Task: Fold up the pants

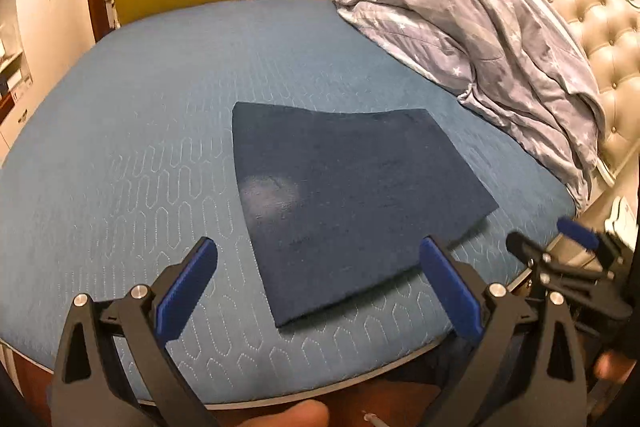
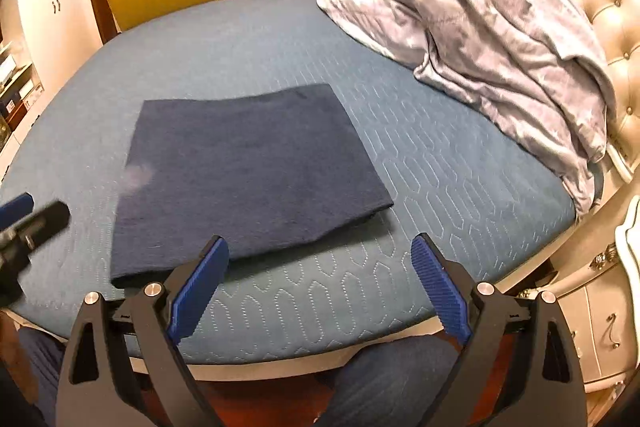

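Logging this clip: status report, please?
Left gripper open, empty. Right gripper open, empty. Pants folded flat on bed. Nothing in the way.

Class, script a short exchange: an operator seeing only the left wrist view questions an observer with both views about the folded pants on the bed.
Operator: I see the pants folded, but the right gripper is a blur at my edge. Are its fingers open?
Observer: Yes, wide open above the bed, with nothing between them.
Operator: What stands past the bed's right side?
Observer: A white cabinet with curled drawer handles.
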The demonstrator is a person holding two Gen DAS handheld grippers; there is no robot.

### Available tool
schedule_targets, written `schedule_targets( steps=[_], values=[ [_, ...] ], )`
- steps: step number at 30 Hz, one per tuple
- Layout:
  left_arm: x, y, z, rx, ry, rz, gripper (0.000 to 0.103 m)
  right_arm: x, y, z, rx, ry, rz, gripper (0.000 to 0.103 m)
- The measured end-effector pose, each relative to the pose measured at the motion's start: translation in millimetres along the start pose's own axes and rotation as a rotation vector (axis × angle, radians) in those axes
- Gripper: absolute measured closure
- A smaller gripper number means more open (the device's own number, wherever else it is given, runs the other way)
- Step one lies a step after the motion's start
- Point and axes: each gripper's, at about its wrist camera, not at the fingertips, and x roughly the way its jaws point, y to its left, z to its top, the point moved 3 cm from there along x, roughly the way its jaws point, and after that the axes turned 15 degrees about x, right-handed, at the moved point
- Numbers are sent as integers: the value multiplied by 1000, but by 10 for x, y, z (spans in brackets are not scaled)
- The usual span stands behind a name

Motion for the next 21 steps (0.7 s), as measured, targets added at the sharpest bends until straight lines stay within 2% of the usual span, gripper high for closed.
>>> schedule_targets(
  steps=[5, 21],
  values=[
    [-48, -38, -2, -1, -17, 4, 2, -35, 29, 18, -7, -10, -12, 14],
    [7, -27, 59, -9, 3, 21, 2, -13, -2, 19, 0, -3, -12, 14]
  ],
)
